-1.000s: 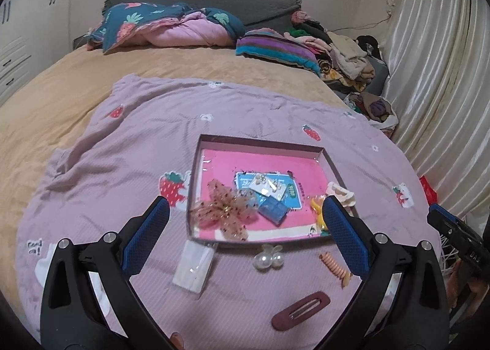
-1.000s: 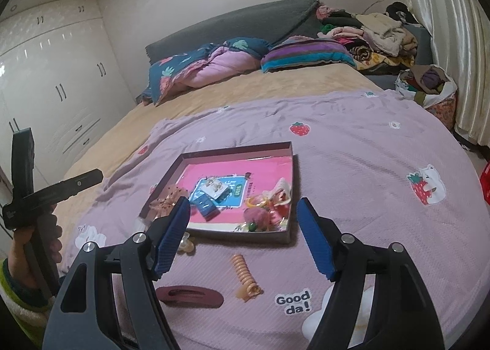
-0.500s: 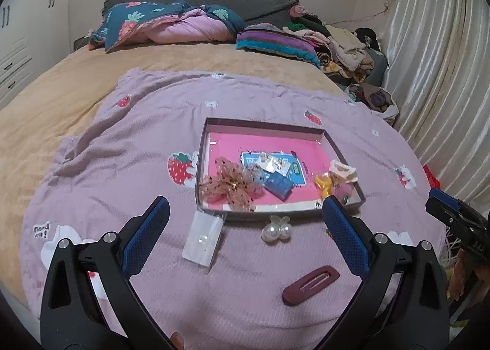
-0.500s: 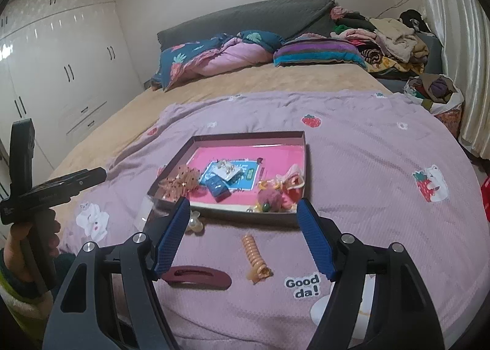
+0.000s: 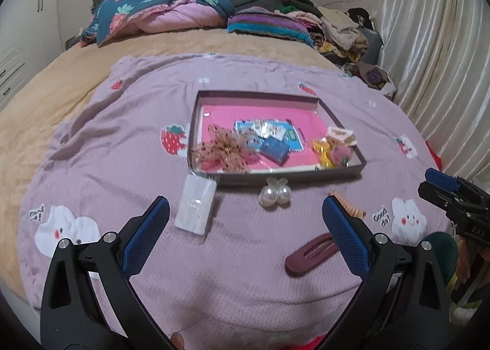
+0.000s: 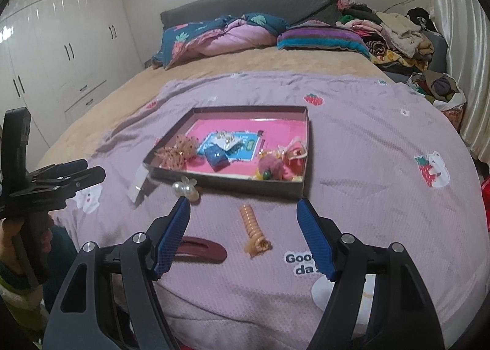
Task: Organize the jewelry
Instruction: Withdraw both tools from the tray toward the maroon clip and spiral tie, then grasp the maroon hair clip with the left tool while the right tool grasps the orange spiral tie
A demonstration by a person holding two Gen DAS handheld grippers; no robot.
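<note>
Purple blanket with strawberries and bunnies is lying over a tan bed, and both grippers are hanging above its near edge. Left gripper is spreading its blue fingers wide apart and is holding nothing and touching nothing. Right gripper is also spreading its blue fingers wide, with nothing between them. Below the right gripper, an orange spiral clip is lying on the blanket, and a dark red flat hair clip is lying just to its left. A pearl clip is sitting just in front of the tray's near wall, and a small white packet is lying beside it, touching the tray's corner. Farther out, a shallow tray with a pink floor is resting on the blanket. Inside it, a brown dotted bow is sitting at the left, a blue card and a small blue box are sitting in the middle, and a pile of yellow and pink hair things is sitting at the right. Pillows and a heap of clothes are lying at the far end of the bed.
</note>
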